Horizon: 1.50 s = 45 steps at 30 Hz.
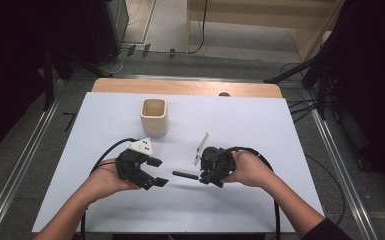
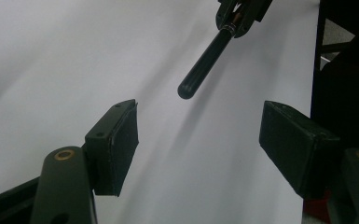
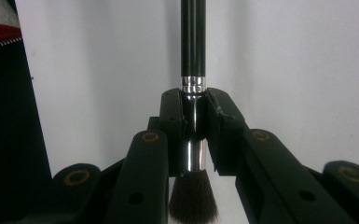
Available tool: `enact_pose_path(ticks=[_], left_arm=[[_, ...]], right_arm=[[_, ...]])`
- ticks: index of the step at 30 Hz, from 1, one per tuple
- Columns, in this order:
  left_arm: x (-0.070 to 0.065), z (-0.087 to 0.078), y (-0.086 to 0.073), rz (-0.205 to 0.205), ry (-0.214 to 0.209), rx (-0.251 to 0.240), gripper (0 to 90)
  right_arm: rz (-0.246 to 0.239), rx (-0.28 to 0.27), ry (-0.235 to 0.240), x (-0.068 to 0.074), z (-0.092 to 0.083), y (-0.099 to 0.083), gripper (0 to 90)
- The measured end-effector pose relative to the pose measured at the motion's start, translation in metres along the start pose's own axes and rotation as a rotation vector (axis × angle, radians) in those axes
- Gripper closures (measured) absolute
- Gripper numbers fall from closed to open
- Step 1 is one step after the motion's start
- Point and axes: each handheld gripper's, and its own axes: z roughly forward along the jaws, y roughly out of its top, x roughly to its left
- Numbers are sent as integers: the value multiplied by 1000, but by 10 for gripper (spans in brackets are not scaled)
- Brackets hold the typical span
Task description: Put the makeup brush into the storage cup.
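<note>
Even overhead light falls on the white tabletop (image 1: pixel 240 125) in the high view, leaving it bright while the room around it sinks into near black, and soft shadows lie under the hands. In the left gripper view the tabletop shades from pale to grey, with slight blur. The brush (image 3: pixel 193 56) ferrule glints sharply.

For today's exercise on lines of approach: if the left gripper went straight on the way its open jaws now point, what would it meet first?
Probably the rounded handle end of the makeup brush, which the right gripper holds by its silver collar. It lies ahead of the left gripper, roughly between the jaws' line, though depth is unclear. Otherwise the white table.
</note>
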Motion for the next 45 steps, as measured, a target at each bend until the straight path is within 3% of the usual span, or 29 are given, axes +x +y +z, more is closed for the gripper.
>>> enact_pose_path(ticks=[12,14,19,20,37,45], left_arm=[[4,12,5,-49,-34,54,315],[4,14,8,-46,-41,66,319],[5,21,12,-52,-58,87,335],[5,23,13,-54,-62,90,338],[3,39,20,-63,-106,142,390],[3,46,22,-77,-125,176,461]], right_arm=[[-72,6,-10,4,2,9,791],[-60,9,-10,5,1,11,791],[-92,18,-21,8,1,14,791],[-116,9,-22,7,2,15,791],[-176,27,-46,15,2,29,791],[-213,47,-59,17,1,35,791]])
